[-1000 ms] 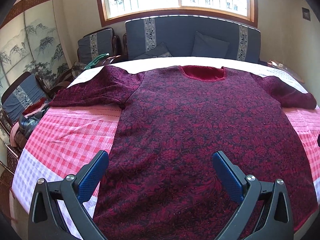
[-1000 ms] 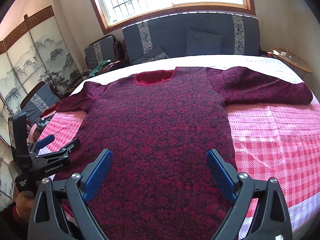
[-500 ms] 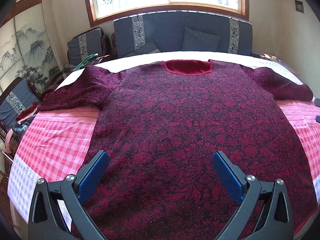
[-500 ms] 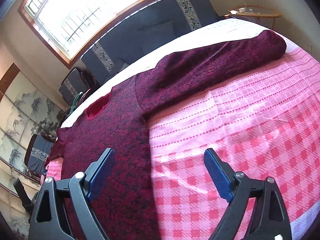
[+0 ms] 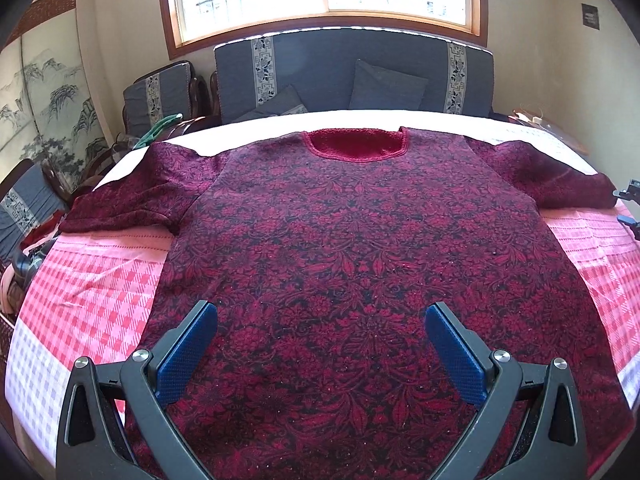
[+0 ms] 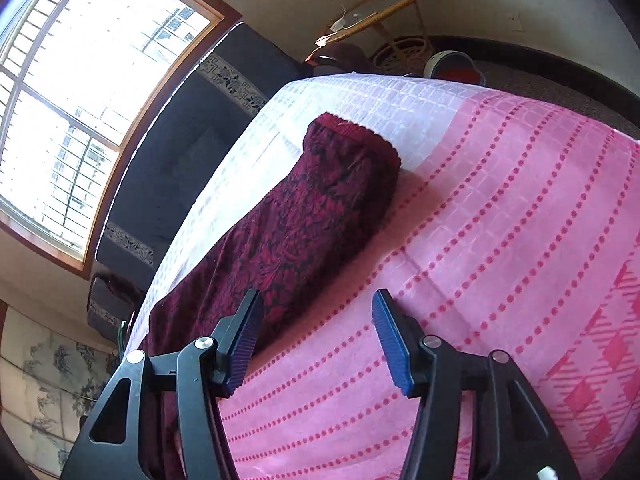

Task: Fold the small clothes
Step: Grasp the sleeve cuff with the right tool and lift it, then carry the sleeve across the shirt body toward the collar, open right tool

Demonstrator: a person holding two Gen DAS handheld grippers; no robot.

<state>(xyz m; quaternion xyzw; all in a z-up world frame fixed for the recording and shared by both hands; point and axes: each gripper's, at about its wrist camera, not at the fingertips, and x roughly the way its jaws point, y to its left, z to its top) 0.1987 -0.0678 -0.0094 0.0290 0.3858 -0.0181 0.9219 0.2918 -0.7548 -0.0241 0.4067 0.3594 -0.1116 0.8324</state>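
Right gripper [image 6: 316, 312], jaws closing on nothing, beside sweater sleeve [image 6: 312, 216], cuff ahead.

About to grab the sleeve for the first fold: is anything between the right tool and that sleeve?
Nothing visible. The right tool sits beside the sleeve over the bare pink bedspread; its jaws are closing with only bedspread between them, the sleeve's edge just outside one pad.
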